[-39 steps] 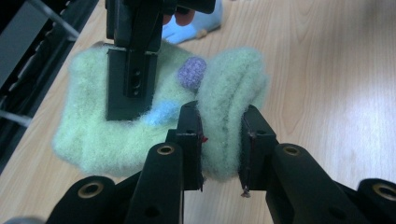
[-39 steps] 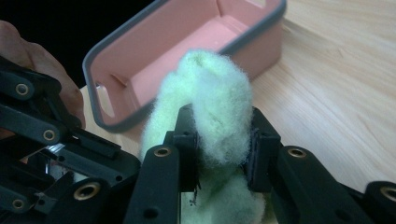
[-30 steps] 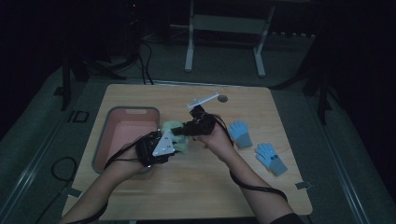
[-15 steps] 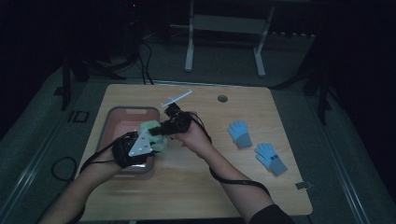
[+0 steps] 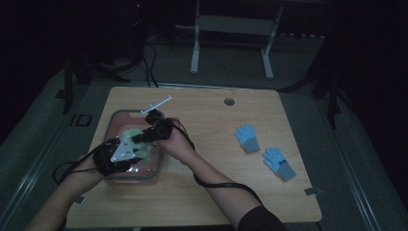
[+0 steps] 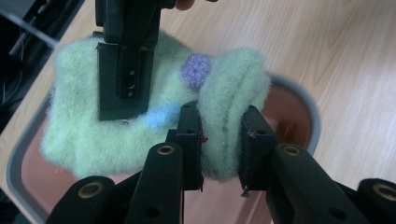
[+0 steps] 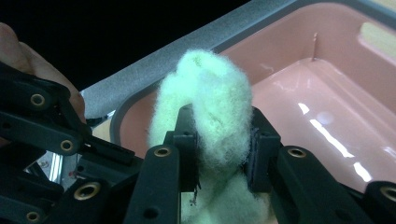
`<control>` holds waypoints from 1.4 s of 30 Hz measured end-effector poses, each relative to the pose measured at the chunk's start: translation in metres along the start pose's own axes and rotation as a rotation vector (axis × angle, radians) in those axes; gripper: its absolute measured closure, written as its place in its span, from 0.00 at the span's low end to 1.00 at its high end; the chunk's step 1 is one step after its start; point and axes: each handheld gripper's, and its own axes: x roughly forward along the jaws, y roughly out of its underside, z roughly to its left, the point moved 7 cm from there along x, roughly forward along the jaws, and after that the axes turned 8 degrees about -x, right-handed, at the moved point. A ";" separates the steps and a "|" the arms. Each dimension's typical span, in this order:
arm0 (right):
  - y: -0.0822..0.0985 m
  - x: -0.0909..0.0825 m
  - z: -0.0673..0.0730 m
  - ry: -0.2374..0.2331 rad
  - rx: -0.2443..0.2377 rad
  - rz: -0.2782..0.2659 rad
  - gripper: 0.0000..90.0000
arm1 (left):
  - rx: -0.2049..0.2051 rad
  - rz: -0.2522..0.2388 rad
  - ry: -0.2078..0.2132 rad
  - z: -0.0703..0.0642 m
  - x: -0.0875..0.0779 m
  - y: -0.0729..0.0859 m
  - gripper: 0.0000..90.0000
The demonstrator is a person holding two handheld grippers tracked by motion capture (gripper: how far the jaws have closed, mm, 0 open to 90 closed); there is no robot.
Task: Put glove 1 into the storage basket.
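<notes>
A fuzzy pale-green knitted piece (image 5: 138, 146) with a purple dot (image 6: 196, 70) and a blue dot hangs between both grippers, just above the pink tray (image 5: 136, 178). My left gripper (image 6: 219, 140) is shut on one thick fold of the green piece (image 6: 233, 79). My right gripper (image 7: 219, 140) is shut on another bunched fold of the green piece (image 7: 210, 79), with the tray's pink floor (image 7: 327, 84) behind it. In the high view the left gripper (image 5: 126, 152) sits at the tray's near side and the right gripper (image 5: 146, 136) just beyond it.
Two blue gloves (image 5: 248, 138) (image 5: 279, 163) lie on the right half of the wooden table (image 5: 207, 192). A round hole (image 5: 229, 101) sits near the table's far edge. The tray's grey rim (image 6: 303, 100) borders bare wood. Dark floor and a metal stand (image 5: 231, 43) lie beyond.
Both hands have carried the green piece leftward from the middle of the table to above the pink tray. Both grips look unchanged.
</notes>
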 end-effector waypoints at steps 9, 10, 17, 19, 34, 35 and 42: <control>0.013 0.028 -0.019 0.011 0.041 0.058 0.78 | -0.039 0.044 0.037 0.008 0.031 0.016 0.82; 0.015 0.030 -0.021 0.018 0.045 0.068 0.78 | -0.043 0.054 0.041 0.008 0.035 0.018 0.82; 0.023 0.042 -0.032 0.061 0.029 0.138 0.78 | -0.049 0.090 0.052 0.010 0.052 0.021 0.82; 0.023 0.044 -0.032 0.062 0.025 0.150 0.78 | -0.055 0.102 0.060 0.011 0.055 0.021 0.82; 0.024 0.045 -0.036 0.091 0.028 0.203 0.52 | -0.125 0.199 0.088 0.017 0.071 0.029 0.53; 0.024 0.044 -0.036 0.092 0.025 0.201 0.52 | -0.127 0.199 0.084 0.017 0.071 0.029 0.51; 0.021 0.028 -0.029 0.078 0.021 0.159 0.47 | -0.216 0.119 0.074 0.018 0.052 0.022 0.32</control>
